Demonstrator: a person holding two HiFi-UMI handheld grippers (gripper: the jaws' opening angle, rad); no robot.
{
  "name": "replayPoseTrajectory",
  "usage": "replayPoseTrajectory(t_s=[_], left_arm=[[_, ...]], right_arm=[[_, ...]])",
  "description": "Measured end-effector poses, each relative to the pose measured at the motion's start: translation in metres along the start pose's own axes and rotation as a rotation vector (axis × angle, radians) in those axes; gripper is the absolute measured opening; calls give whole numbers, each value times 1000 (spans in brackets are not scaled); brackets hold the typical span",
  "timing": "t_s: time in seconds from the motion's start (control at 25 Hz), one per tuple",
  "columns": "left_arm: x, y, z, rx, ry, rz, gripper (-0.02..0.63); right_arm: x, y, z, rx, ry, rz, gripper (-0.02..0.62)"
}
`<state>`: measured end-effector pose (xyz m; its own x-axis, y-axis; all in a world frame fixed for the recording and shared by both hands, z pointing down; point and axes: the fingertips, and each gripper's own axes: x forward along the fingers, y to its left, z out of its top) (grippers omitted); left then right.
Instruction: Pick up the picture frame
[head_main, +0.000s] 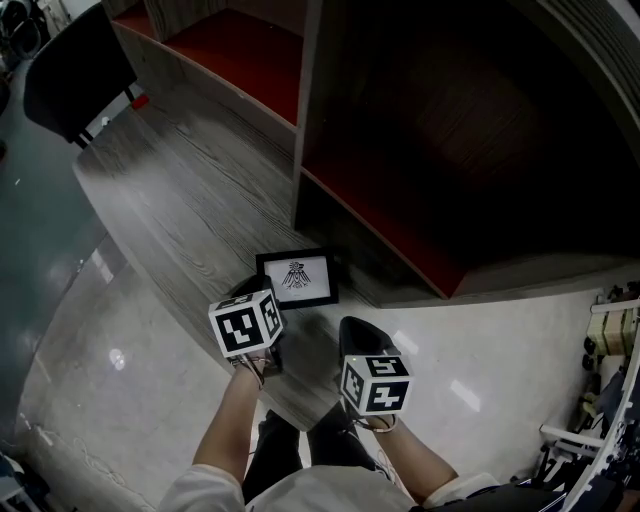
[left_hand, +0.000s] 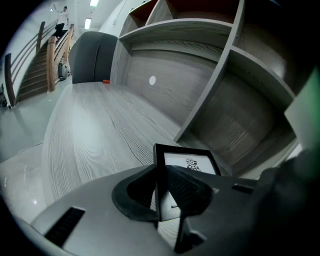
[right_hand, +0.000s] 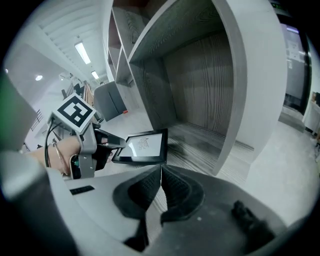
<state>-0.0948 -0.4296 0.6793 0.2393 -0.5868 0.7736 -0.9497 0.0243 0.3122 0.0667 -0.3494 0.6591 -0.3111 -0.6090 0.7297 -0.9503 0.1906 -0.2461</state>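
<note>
And here's the left hand-held gripper (left_hand: 161, 175), clenched on the picture frame (head_main: 297, 277). Its own view shows the pads pinching the black border bar along the frame's left side, with the white print and its dark emblem fanning out beyond the jaws. In the head view that grip sits at about 8 o'clock on the frame. The frame hangs just above the wood-grain surface (head_main: 190, 190), tilted close to flat, and going by the right gripper view it appears clear of the wood. The open shelf unit (head_main: 420, 150) looms at 1 o'clock from it. The right hand-held gripper (right_hand: 160, 175) waits at 5 o'clock from the frame, jaws pressed together on nothing at all. Now, handling: this looks like a small, light, rigid piece, so weight shouldn't trouble anyone. But the glossy front is probably glazed, slick and breakable, so the border is the place to bite, never the pane. A one-sided hold means the far edge, out at 3 o'clock, will want to sag and twist in the pads. A firm pinch and a level carry seem wise, and the free gripper could steady that far border if it starts to swing.
</note>
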Motion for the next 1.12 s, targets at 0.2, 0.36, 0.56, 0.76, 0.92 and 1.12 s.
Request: replayPoseTrajectory(t_s=[0.2, 0.36, 0.56, 0.76, 0.92, 1.12], left_arm=[[-18, 2, 5, 2, -27, 0, 74], [-35, 3, 7, 1, -48, -7, 74], [-55, 9, 11, 2, -72, -14, 74], [-75, 13, 15, 15, -95, -22, 75], [-89, 18, 15, 31, -109, -31, 75], [-116, 23, 18, 41, -132, -40, 75]], right_arm=[[-9, 7, 4, 1, -18, -2, 32], [-19, 13, 4, 4, -27, -3, 32], [-31, 19, 7, -3, -48, -16, 32], [-43, 26, 19, -10, -81, -28, 32], [-49, 34, 27, -14, -110, -37, 32], [-64, 45, 36, -8, -145, -44, 32]])
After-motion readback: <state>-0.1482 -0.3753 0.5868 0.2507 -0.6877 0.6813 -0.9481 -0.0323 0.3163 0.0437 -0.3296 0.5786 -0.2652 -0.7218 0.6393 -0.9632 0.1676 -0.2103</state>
